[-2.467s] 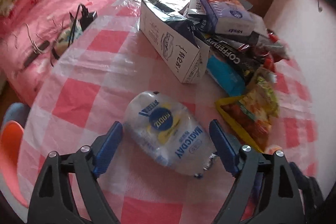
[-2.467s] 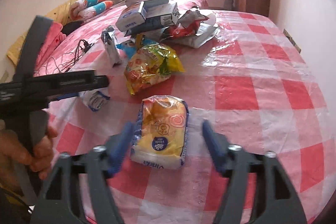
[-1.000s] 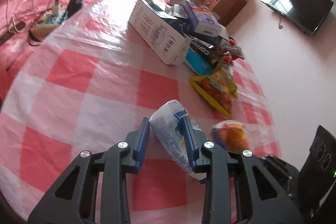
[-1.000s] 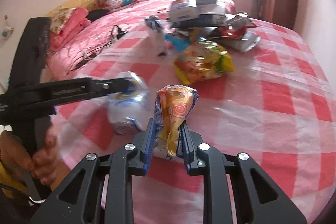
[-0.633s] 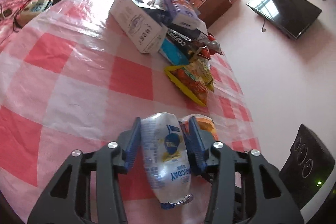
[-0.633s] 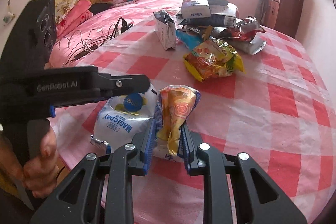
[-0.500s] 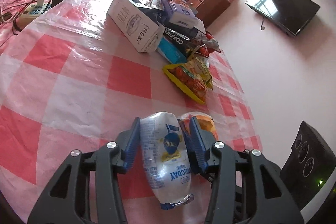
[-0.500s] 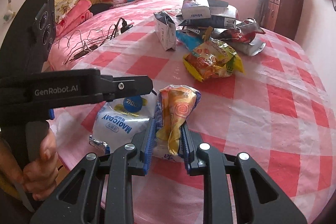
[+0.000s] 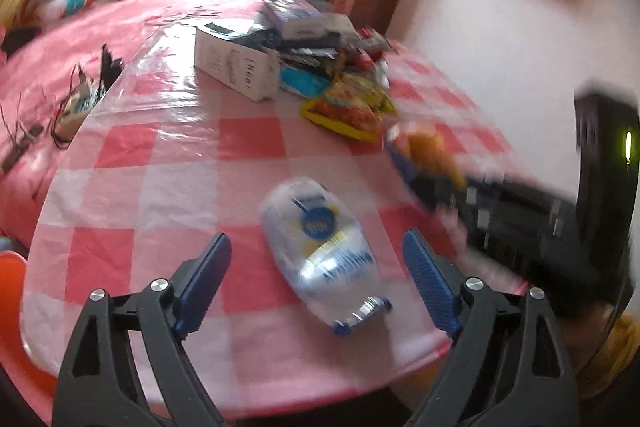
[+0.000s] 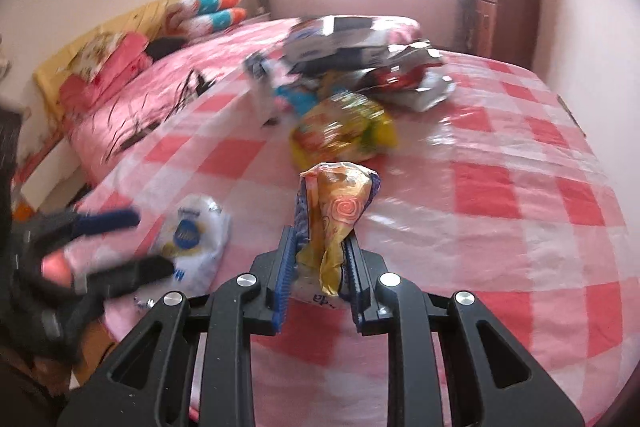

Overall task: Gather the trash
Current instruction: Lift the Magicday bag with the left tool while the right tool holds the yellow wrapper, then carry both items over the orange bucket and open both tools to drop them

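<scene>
We gather wrappers at the near edge of the checked table (image 9: 248, 139)

Beyond both tongs the trash heap (image 9: 304, 39) waits. Our left gripper (image 9: 316, 279), jaws just sprung wide, has the clear white packet (image 9: 320, 239) lying loose between them; our right gripper (image 10: 320, 263) pinches the orange bun packet (image 10: 340, 211). Likely next: set that one beside it. Blur leaves the blue-badged label unreadable.

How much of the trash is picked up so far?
Not much. The right claw is shut on the orange snack bag. The left claw has just opened, and the clear wrapper lies loose between its jaws on the table. The wrapper pile at the far side waits untouched.
</scene>
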Demonstrator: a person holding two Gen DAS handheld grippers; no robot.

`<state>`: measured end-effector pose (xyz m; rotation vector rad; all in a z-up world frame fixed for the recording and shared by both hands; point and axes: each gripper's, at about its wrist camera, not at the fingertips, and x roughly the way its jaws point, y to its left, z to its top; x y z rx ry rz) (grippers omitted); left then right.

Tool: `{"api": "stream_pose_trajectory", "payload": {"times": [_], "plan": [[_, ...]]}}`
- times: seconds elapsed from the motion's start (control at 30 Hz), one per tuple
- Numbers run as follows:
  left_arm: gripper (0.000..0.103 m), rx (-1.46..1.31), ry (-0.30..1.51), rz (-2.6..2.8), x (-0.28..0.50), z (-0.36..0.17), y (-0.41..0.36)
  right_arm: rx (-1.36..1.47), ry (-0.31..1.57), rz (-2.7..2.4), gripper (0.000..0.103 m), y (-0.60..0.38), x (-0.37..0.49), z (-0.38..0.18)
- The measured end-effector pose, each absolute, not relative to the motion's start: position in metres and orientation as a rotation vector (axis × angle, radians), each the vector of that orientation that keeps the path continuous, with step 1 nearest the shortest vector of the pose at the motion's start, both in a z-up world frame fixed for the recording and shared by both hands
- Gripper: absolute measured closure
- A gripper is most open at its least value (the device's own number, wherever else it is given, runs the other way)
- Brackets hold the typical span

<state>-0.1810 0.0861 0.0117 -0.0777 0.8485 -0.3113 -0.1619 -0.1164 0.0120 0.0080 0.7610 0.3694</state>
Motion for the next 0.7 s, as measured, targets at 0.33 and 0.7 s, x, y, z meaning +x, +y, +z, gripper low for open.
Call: {"api": "stream_pose_trajectory", "payload": {"times": [0.33, 0.7], "plan": [[0.041, 0.054, 0.903, -0.116, -0.169, -0.002, 0.066, 0.069, 0.779, 0.41, 0.078, -0.13, -0.162, 0.01], [0.042, -0.101, 0.882, -0.141, -0.171, 0.006, 0.09, 0.144, 0.826, 0.531, 0.078, -0.114, -0.164, 0.012]]}}
